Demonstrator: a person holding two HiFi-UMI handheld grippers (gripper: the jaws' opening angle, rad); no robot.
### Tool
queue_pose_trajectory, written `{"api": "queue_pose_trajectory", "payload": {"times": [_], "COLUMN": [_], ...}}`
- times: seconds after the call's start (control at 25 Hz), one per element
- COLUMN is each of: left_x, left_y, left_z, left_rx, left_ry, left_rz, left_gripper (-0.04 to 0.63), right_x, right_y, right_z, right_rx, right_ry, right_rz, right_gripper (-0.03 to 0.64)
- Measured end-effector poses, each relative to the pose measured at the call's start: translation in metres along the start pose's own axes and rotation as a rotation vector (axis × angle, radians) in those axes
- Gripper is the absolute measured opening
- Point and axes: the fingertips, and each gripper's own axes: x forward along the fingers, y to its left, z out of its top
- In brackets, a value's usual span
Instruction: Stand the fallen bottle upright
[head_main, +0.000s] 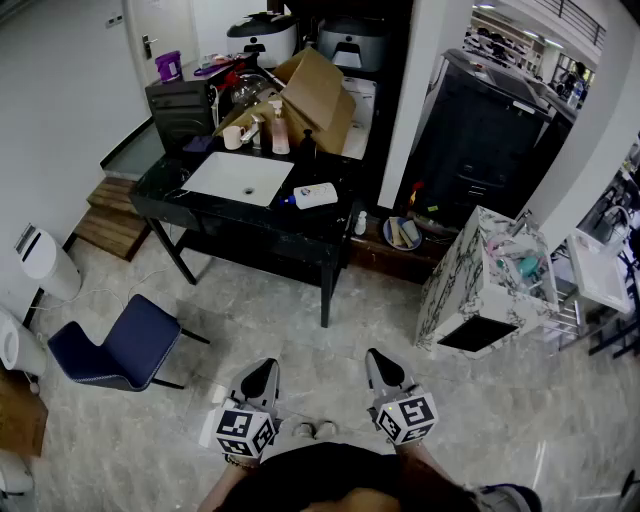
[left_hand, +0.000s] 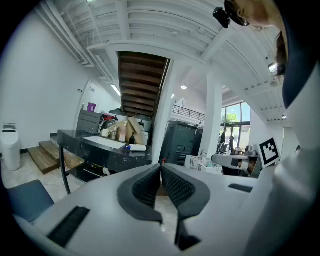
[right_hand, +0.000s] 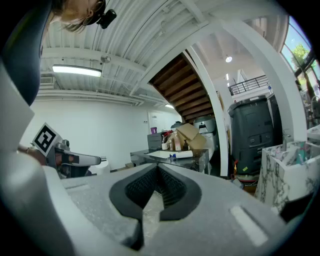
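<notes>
White plastic bottle with a blue cap (head_main: 314, 195) lies on its side near the front right of the black glossy table (head_main: 300, 232), just right of a white rectangular panel (head_main: 240, 177), with its cap toward that panel. In the head view the left gripper (head_main: 262, 370) and the right gripper (head_main: 378, 358) are both held low, close to the person's body and well apart from the table, with bare floor between, so the step in hand looks like the approach. The blue padded chair (head_main: 122, 348) stands off to the left, clear of a straight walk in. In the left gripper view the bottle (left_hand: 136, 147) shows small and far off on the table edge, and the left gripper's jaws are pressed together with nothing between them. In the right gripper view the bottle (right_hand: 182, 154) is just as distant, and the right gripper's jaws are likewise closed and empty. To do this well, the person would likely walk up square to the table's front, spread one gripper's jaws before reaching, and take the bottle across its body rather than by its cap. It could then be swung up onto its base on bare tabletop, away from the edge and from the clutter by the brown cardboard box (head_main: 318, 95).
</notes>
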Motion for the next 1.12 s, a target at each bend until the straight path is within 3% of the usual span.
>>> {"api": "queue_pose_trajectory", "payload": {"times": [0.56,1.12], "left_x": [0.010,0.030], "left_y": [0.021,0.033], "left_z": [0.004,-0.004], "left_rx": [0.008,-0.004], "left_ry": [-0.014,-0.007], "left_rz": [0.030,0.094], "left_gripper": [0.011,0.011], "right_x": [0.016,0.030], "right_y": [-0.005,-0.040], "right_z": [0.002,0.010], "right_rx": [-0.028,0.032], "right_ry": [0.001,-0.034], "right_rz": [0.009,-0.014], "right_gripper": [0.005,0.005]}}
